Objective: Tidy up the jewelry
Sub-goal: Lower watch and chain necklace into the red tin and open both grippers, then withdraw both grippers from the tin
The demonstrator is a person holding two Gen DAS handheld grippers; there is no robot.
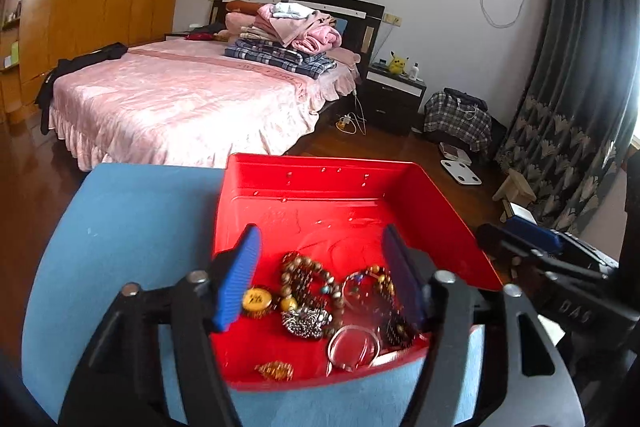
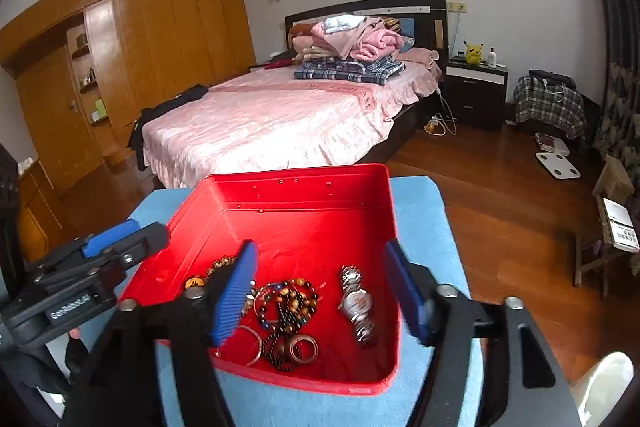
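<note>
Glossy red plastic tray (image 2: 224,239), metal watch (image 2: 357,303), matt blue cloth (image 1: 120,227)

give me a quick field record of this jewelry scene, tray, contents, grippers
tray: red tray on a blue padded surface
contents: bead bracelets, silver wristwatch, clear bangle, gold-coloured piece
placement: all jewelry heaped at the near end, far end bare
left gripper: open, over the beads, holding nothing
right gripper: open, over the beads, holding nothing
</note>
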